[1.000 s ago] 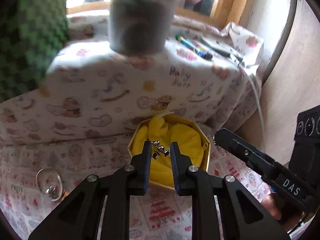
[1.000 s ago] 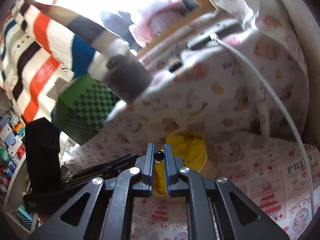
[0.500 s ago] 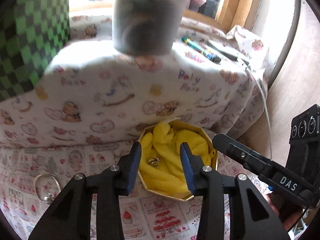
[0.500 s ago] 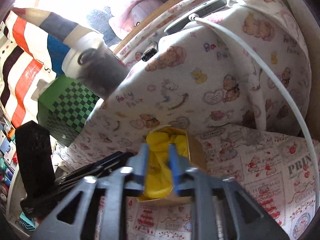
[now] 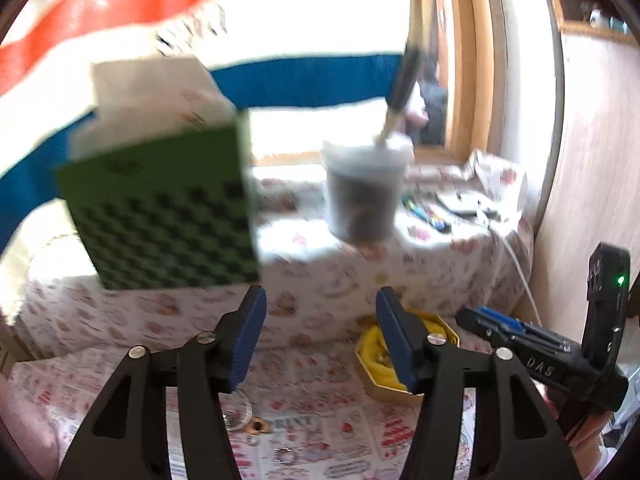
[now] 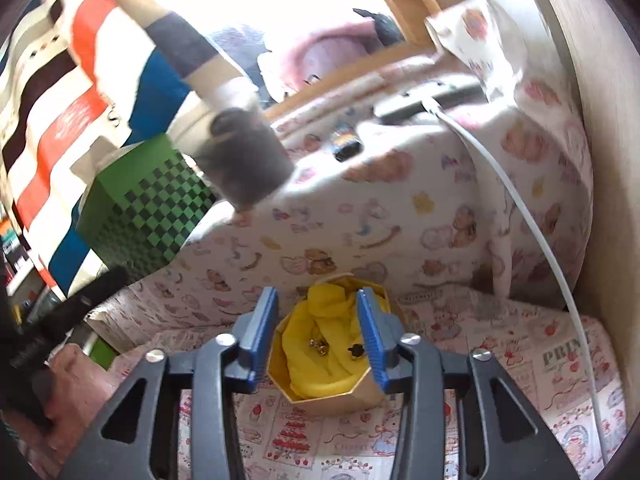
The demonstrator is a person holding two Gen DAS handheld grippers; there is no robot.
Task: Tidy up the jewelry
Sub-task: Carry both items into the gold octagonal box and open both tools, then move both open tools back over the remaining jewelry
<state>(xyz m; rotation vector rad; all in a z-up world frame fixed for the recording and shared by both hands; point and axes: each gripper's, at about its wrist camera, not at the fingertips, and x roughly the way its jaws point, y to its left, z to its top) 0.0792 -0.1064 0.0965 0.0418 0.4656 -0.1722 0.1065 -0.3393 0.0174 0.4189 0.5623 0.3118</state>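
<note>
A gold octagonal box lined with yellow cloth stands on the printed table cover. On the cloth lie a silver jewelry piece and a small dark stud. My right gripper hangs just above the box, its jaws opening, with nothing pressed between the pads. My left gripper is raised to the left of the box, its jaws opening too, and holds nothing. A clear hoop, a small gold piece and a ring lie on the cover below it.
A green checkered box and a grey cup with a brush sit on the raised, cloth-covered ledge behind. Pens and a white cable lie at the right, by a wooden wall. A hand shows at the left.
Both grippers opened and let go: the silver piece and the dark stud now lie on the yellow cloth. The left gripper rose and swung left, away from the box.
</note>
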